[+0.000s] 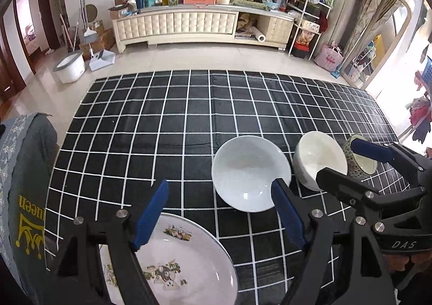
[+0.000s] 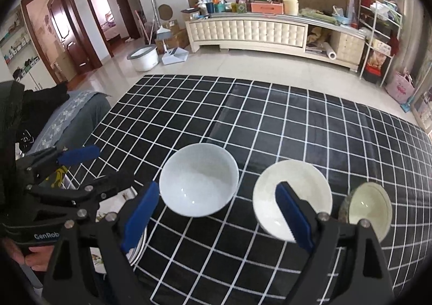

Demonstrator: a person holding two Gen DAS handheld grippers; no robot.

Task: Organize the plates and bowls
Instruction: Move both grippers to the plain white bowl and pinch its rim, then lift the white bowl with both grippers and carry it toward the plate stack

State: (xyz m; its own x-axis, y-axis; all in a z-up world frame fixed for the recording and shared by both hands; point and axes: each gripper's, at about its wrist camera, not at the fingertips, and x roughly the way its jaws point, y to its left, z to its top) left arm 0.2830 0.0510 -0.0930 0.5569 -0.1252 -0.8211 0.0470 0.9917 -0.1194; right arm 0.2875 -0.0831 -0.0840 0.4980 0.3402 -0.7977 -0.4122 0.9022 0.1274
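- Your left gripper [image 1: 218, 213] is spread wide, pinching nothing, above the decorated plate [image 1: 175, 259] at the tablecloth's [image 1: 162, 129] near edge.
- Your right gripper [image 2: 216, 213] is likewise spread and unloaded.
- All vessels sit upright, mouths up: wide white bowl [image 2: 198, 187], then deeper white bowl [image 2: 293, 198], then patterned bowl [image 2: 367, 209], in a row running toward the right edge.
- The far half of the tablecloth carries no dishes.

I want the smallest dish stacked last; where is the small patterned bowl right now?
The small patterned bowl sits at the right end of the row on the black grid tablecloth, just right of the cream round bowl, in both wrist views.
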